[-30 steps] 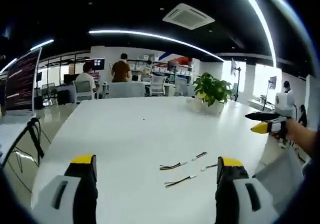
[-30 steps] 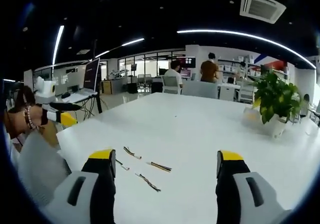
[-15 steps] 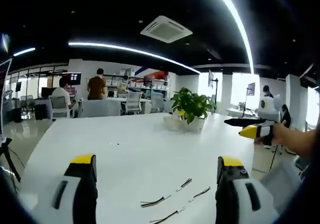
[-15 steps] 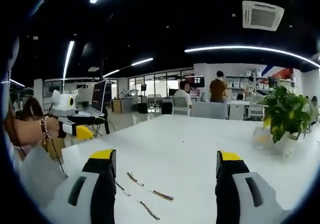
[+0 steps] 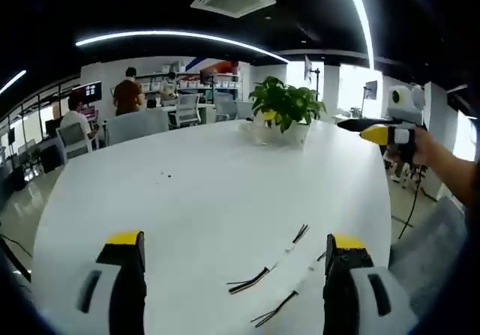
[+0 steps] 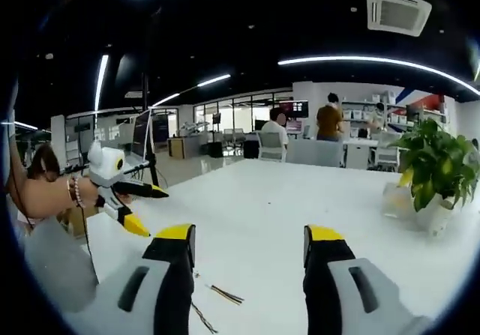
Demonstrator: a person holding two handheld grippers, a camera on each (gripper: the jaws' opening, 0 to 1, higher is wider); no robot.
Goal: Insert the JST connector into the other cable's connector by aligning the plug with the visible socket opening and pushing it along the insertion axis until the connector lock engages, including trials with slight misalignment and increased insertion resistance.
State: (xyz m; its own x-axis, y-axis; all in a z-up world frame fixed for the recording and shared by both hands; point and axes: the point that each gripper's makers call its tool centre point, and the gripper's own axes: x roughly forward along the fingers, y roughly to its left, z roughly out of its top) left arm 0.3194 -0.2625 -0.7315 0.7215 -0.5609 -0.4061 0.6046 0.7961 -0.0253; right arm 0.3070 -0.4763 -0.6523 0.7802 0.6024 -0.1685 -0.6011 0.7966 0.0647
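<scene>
I've narrowed the right gripper (image 6: 247, 275) while the left gripper (image 5: 234, 275) stays wide, both empty above the cables (image 5: 259, 277), nothing grasped yet

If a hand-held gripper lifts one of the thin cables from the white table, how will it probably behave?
The cables look thin and short, so one is probably very light and would droop beyond the pinch. Lying loose on the smooth table, it may slide if pushed. The small end connector seems hard to grasp squarely.

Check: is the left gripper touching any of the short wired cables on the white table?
Apart. In the left gripper view, the left gripper has empty open jaws; cables lie untouched on the table.
</scene>
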